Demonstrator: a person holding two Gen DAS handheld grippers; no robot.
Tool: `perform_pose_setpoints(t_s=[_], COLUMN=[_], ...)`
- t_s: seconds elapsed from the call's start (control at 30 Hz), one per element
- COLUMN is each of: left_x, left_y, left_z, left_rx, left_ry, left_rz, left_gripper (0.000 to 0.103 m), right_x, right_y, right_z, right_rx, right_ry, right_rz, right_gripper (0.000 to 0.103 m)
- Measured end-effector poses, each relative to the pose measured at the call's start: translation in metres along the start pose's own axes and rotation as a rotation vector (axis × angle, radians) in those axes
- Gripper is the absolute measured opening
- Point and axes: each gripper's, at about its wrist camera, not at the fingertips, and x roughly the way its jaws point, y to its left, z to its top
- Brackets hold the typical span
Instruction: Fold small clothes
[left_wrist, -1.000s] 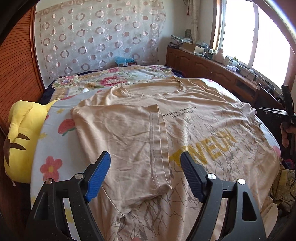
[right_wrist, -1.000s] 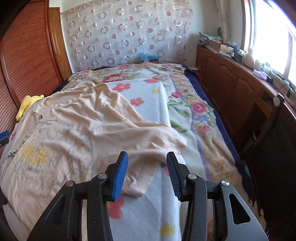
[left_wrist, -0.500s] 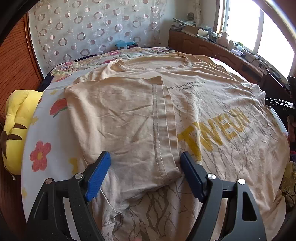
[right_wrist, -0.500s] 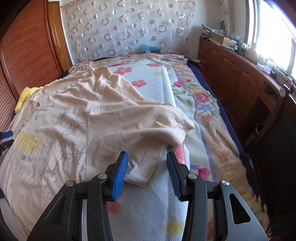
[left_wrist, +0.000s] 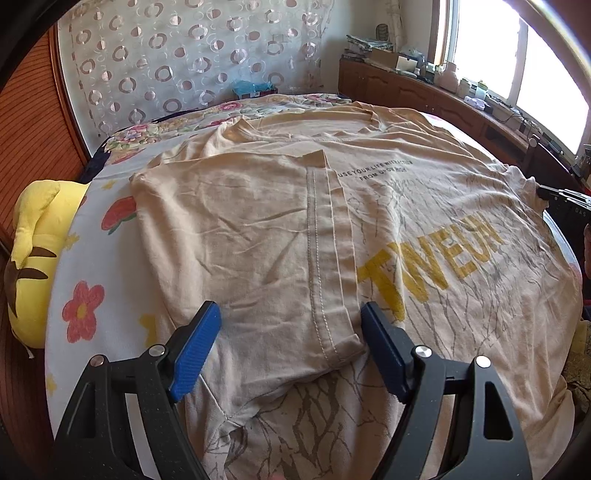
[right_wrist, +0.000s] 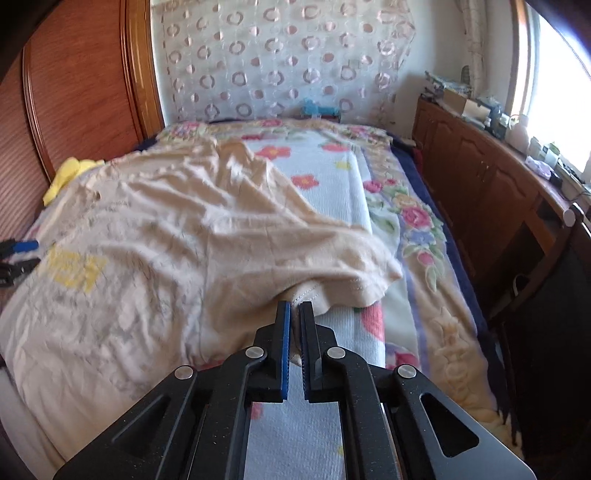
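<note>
Sunlit from a window at 2 o'clock, a bed (left_wrist: 85, 306) with a flowered cover is seen, and a beige T-shirt (left_wrist: 424, 229) is spread across it, its left sleeve (left_wrist: 240, 240) folded inward. The left hand-held gripper (left_wrist: 290, 345) is held wide apart over that sleeve's hem, nothing gripped. The right hand-held gripper (right_wrist: 294, 314) has just been closing and is clamped on the other sleeve's hem (right_wrist: 314, 295). A yellow plush toy (left_wrist: 33, 258) is seen at 9 o'clock.
</note>
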Motion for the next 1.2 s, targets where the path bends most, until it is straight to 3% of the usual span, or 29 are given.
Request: perform_pose_setpoints(t_s=[0.17, 0.33, 0.5, 0.63, 0.77, 0.8, 0.9, 0.97, 1.0, 1.2], left_x=[-0.016, -0.048, -0.072, -0.084, -0.091, -0.092, -0.094, -0.095, -0.095, -0.091], left_y=[0.006, 0.011, 0.010, 0.006, 0.005, 0.004, 0.003, 0.003, 0.002, -0.004], left_z=[0.002, 0.007, 0.009, 0.007, 0.003, 0.003, 0.002, 0.001, 0.001, -0.001], left_rx=[-0.034, -0.065, -0.071, -0.061, -0.069, -0.069, -0.072, -0.073, -0.072, -0.064], left_ry=[-0.071, -0.144, -0.192, -0.218, -0.232, -0.235, -0.240, -0.242, -0.242, -0.230], left_rz=[0.026, 0.018, 0.011, 0.006, -0.005, -0.007, -0.013, -0.017, -0.019, -0.030], left_gripper=[0.079, 0.079, 0.079, 0.079, 0.079, 0.079, 0.079, 0.079, 0.079, 0.079], right_x=[-0.024, -0.032, -0.019, -0.004, -0.003, -0.005, -0.012, -0.023, -0.027, -0.024], right_y=[0.020, 0.057, 0.091, 0.093, 0.084, 0.082, 0.078, 0.075, 0.072, 0.024], right_z=[0.016, 0.027, 0.013, 0.001, -0.005, -0.005, -0.006, -0.006, -0.006, 0.000], right_rx=[-0.013, -0.081, -0.167, -0.154, -0.128, -0.122, -0.111, -0.115, -0.123, -0.067], right_ry=[-0.115, -0.147, -0.081, -0.007, 0.009, 0.010, -0.001, -0.014, -0.019, -0.021], right_rz=[0.055, 0.125, 0.160, 0.169, 0.176, 0.179, 0.172, 0.155, 0.125, -0.035], right_gripper=[0.005, 0.005, 0.005, 0.005, 0.005, 0.010, 0.013, 0.022, 0.028, 0.035])
